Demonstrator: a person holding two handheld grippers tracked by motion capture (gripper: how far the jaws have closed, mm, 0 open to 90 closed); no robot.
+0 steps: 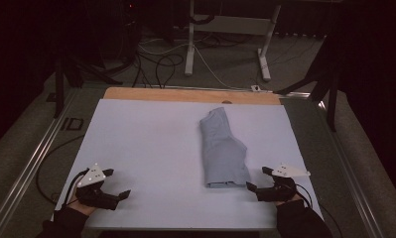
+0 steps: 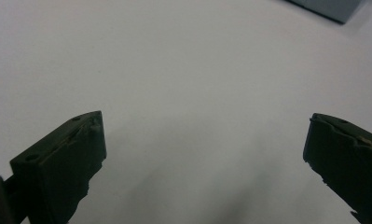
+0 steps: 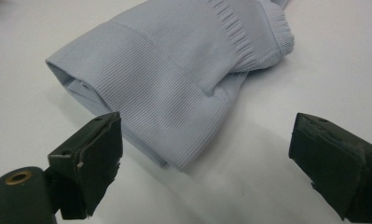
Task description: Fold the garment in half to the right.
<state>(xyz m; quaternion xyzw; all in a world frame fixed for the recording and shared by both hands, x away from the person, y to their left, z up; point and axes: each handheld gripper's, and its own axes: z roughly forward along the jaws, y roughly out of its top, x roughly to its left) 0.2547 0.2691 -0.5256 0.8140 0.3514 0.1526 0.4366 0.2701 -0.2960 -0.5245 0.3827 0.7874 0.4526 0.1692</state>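
The folded pale-blue ribbed knit garment [image 3: 174, 88] lies on the white desk [image 1: 146, 148] just ahead of the right gripper [image 3: 204, 161], whose jaws gape wide and empty; it looks light, limp and best pinched at its thick near hem

White sheet [image 1: 151, 148] covers wooden tabletop [image 1: 185, 94]; beyond, white desk legs [image 1: 189, 44], tangled cables [image 1: 161, 59] on floor.

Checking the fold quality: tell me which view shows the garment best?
The right gripper view: the garment is close, its ribbed hem and folded layers plain. The high view gives its whole outline but small; the left gripper view catches one corner.
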